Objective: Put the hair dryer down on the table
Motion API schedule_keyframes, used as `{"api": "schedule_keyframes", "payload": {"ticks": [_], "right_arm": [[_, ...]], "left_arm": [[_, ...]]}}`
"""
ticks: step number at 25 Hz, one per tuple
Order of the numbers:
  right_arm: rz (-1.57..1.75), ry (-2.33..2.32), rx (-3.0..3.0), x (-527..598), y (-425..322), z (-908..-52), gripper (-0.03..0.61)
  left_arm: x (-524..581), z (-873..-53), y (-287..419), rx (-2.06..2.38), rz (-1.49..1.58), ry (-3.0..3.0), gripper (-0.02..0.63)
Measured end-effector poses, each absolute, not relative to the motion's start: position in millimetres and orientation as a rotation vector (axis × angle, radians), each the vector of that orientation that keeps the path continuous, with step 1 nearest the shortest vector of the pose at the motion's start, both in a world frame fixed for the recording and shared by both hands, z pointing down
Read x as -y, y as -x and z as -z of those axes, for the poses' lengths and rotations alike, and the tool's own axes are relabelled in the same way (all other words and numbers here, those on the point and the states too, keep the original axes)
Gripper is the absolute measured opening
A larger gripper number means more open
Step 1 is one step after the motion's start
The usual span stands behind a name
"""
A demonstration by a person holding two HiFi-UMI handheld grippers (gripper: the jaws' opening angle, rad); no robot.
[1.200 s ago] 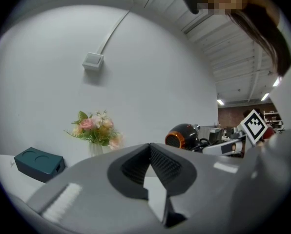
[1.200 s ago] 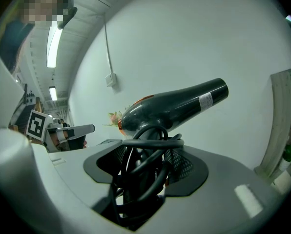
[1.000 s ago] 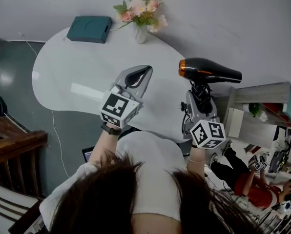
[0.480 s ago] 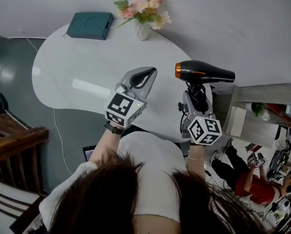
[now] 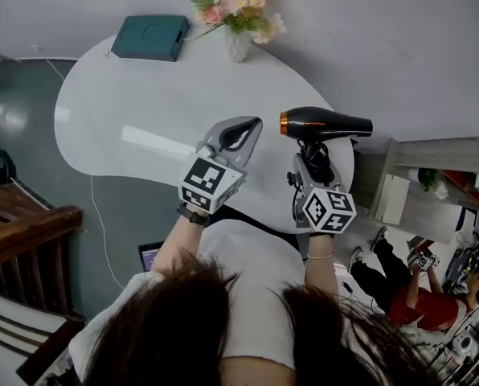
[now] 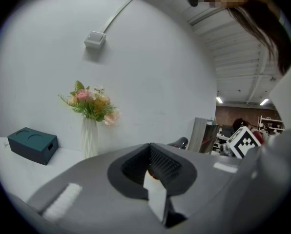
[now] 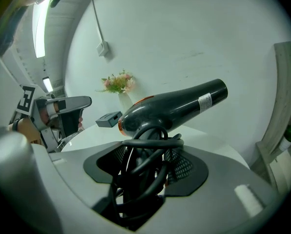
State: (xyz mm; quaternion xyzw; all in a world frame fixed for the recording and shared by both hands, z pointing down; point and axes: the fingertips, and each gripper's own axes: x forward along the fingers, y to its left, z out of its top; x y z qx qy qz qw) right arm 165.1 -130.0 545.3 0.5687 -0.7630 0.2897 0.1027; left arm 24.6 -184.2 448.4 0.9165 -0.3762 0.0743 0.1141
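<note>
A black hair dryer with an orange ring at its nozzle end hangs in the air over the right end of the white table, nozzle pointing left. My right gripper is shut on its handle, which has the black cord coiled round it. In the right gripper view the dryer's body lies level above the jaws. My left gripper hovers over the table's near edge, left of the dryer. Its jaws stand together with nothing between them.
A teal box and a white vase of pink flowers stand at the table's far side by the wall. A pale shelf unit stands right of the table, wooden furniture at the left. A person in red is at lower right.
Both grippers have shifted left, further over the table. The hair dryer has come with the right gripper and sits a little lower in the view. The grip is unchanged.
</note>
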Motion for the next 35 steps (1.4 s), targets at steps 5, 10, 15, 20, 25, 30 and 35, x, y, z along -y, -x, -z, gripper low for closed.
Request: {"api": "schedule_keyframes", "payload": {"ticks": [5, 10, 15, 20, 25, 30, 35], "right_arm": [[-0.898, -1.641, 2.221, 121.9, -158.7, -569.0, 0.245], [-0.913, -1.591, 2.200, 114.4, -149.3, -589.4, 0.245], [-0.965, -1.569, 2.196, 105.4, -137.0, -603.1, 0.245], [-1.016, -1.552, 2.183, 98.5, -132.1, -616.7, 0.245], [-1.033, -1.543, 2.181, 97.3, -129.3, -625.8, 0.245], [-1.003, -1.547, 2.199, 105.7, -127.8, -629.8, 0.245], [-0.965, -1.536, 2.153, 110.6, -129.6, -641.0, 0.246]], "left_arm": [[178.4, -458.2, -24.5, 1.108, -0.235, -2.674, 0.058], [169.5, -469.8, -28.0, 1.097, -0.257, -2.663, 0.058], [164.4, -481.2, -22.8, 1.116, -0.271, -2.633, 0.058], [158.9, -493.8, -22.0, 1.111, -0.290, -2.614, 0.058], [151.1, -503.6, -26.0, 1.082, -0.301, -2.610, 0.058], [148.3, -507.8, -29.8, 1.069, -0.305, -2.607, 0.058], [148.5, -507.5, -31.5, 1.065, -0.299, -2.610, 0.058]]}}
